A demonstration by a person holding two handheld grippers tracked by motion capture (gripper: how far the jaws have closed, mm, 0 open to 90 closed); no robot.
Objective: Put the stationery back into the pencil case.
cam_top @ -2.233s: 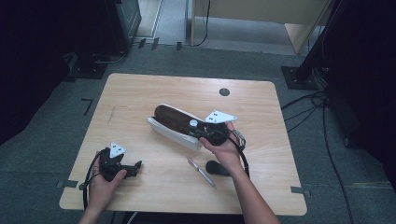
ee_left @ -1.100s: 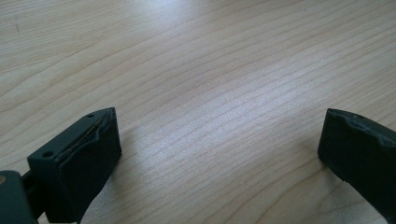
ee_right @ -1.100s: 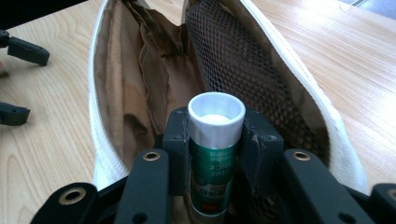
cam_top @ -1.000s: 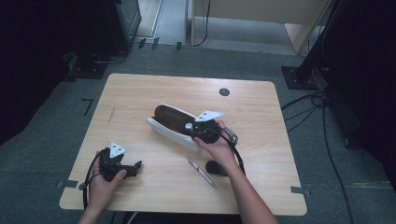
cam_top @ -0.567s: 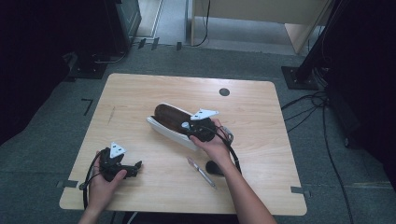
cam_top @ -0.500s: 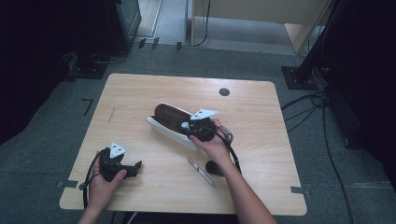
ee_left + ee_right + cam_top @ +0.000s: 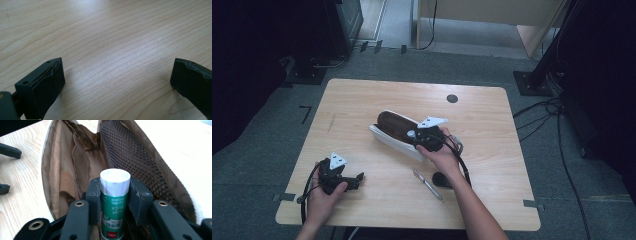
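Observation:
An open pencil case (image 7: 393,129), white outside and brown inside, lies slantwise at the middle of the table. My right gripper (image 7: 416,136) hovers over its near right end, shut on a green glue stick. In the right gripper view the glue stick (image 7: 114,205) with its white cap stands between the jaws of my right gripper (image 7: 115,188), pointing into the pencil case's (image 7: 72,160) brown lining and mesh pocket. My left gripper (image 7: 356,179) rests on the table at the near left. Its jaws stand wide apart over bare wood, so my left gripper (image 7: 116,80) is open with nothing in it.
A silver pen (image 7: 428,184) and a small black object (image 7: 442,179) lie on the table beside the right forearm. A black round cap (image 7: 452,98) sits in the tabletop at the far right. Cables trail on the floor to the right.
The right gripper with the glue stick has shifted left, from the pencil case's right end to over its opening. The left gripper has stayed where it was.

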